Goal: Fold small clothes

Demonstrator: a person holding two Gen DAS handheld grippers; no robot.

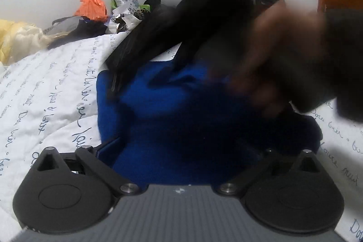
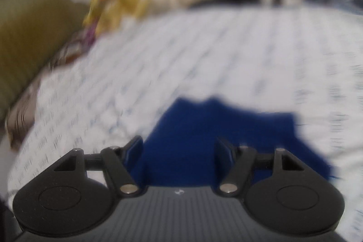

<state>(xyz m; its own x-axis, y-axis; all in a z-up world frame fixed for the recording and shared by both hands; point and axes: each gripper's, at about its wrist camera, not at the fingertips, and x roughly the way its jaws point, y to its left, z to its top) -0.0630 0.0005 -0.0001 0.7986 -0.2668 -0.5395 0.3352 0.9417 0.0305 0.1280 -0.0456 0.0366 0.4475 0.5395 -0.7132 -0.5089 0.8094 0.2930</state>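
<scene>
Dim, perhaps motion-blurred (fisheye-bent edges)

Garment [image 1: 172, 119] on quilt [image 1: 45, 92], between claws

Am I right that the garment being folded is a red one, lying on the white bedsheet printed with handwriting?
Not quite: the garment is deep blue, not red. The left wrist view shows it plainly, and the right wrist view shows the same blue cloth. The rest holds: it lies on the white bedsheet printed with handwriting.
</scene>
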